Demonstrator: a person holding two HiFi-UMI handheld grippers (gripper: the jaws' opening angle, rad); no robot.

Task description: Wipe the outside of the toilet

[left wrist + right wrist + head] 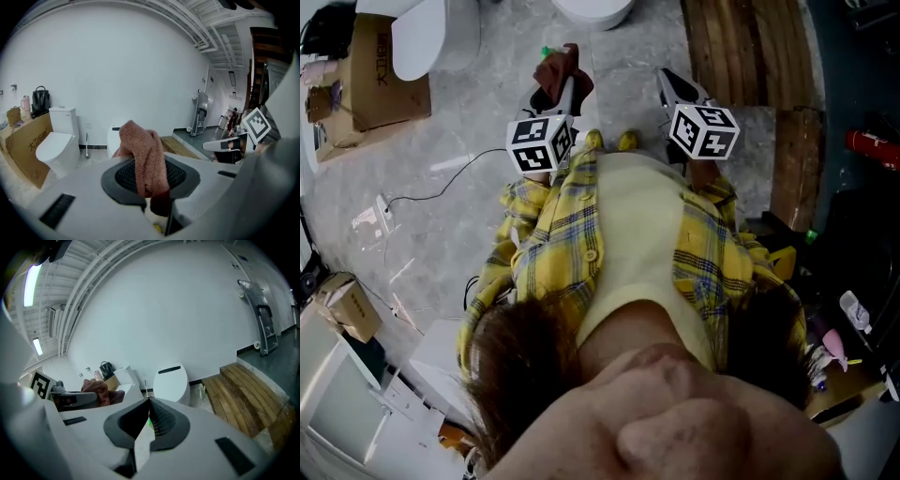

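Left gripper [152,187], lower centre: jaws clamped on pink cloth [140,140], carried ready for wiping; right gripper [149,406]: jaws together, nothing between, apparently spare; toilet [171,379], mid-frame, well apart ahead, probably not yet wiped; head view shows only its rim at the top edge; second toilet [56,145] at left, seen best in the left gripper view.

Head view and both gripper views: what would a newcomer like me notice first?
Probably the pinkish-brown cloth bunched in the left tongs, while the right tongs are shut and empty. Next, a white toilet against the pale wall in the left gripper view, and the person's yellow plaid shirt filling the middle of the head view.
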